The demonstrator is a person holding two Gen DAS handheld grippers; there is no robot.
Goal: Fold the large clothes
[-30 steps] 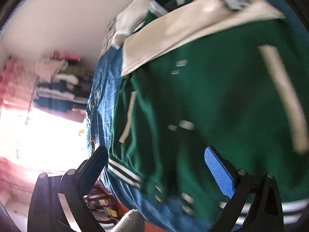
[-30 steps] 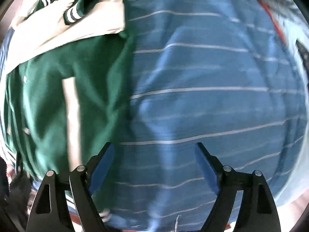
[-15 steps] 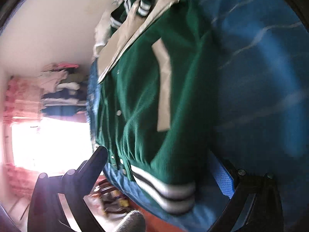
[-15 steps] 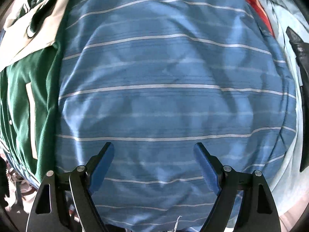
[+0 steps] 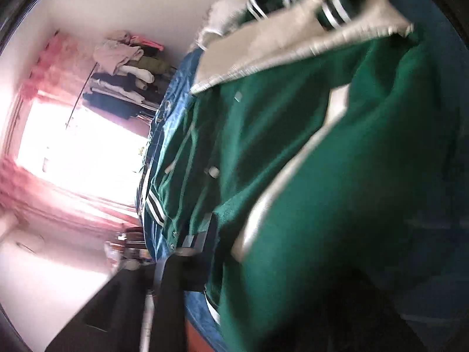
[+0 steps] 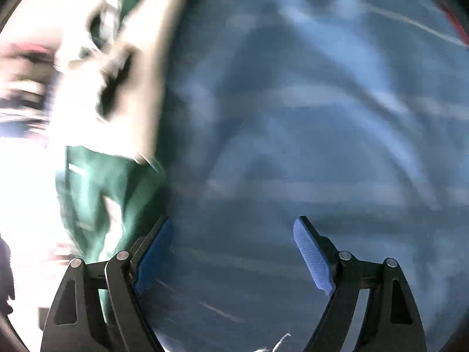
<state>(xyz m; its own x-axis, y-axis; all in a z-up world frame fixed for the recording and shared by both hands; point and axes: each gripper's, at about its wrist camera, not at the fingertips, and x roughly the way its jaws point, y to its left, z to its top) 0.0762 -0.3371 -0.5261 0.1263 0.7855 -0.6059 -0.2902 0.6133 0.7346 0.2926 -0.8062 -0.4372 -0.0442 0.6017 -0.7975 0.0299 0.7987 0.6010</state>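
Note:
A green varsity jacket (image 5: 322, 176) with cream lining (image 5: 278, 47) and striped cuffs lies on a blue striped bedsheet (image 5: 173, 102). My left gripper (image 5: 211, 264) is low at the jacket's striped hem. Its jaws are closing with the green cloth between them, and the fabric bunches up close to the camera and hides the right finger. Only the dark left finger (image 5: 176, 281) shows. My right gripper (image 6: 231, 226) stands open over bare bedsheet (image 6: 293, 117), with nothing between its blue pads (image 6: 310, 252). The jacket (image 6: 96, 182) lies blurred to its left.
Beyond the bed's far edge a clothes rack (image 5: 123, 82) piled with garments stands beside a bright window (image 5: 82, 146) with pink curtains. Clutter sits on the floor (image 5: 129, 249) beside the bed. A red edge (image 6: 457, 26) shows at the sheet's top right.
The left jaws went from wide open to closed in on the jacket's hem, and the cloth now fills the lower view. The right gripper swept across the sheet, still open.

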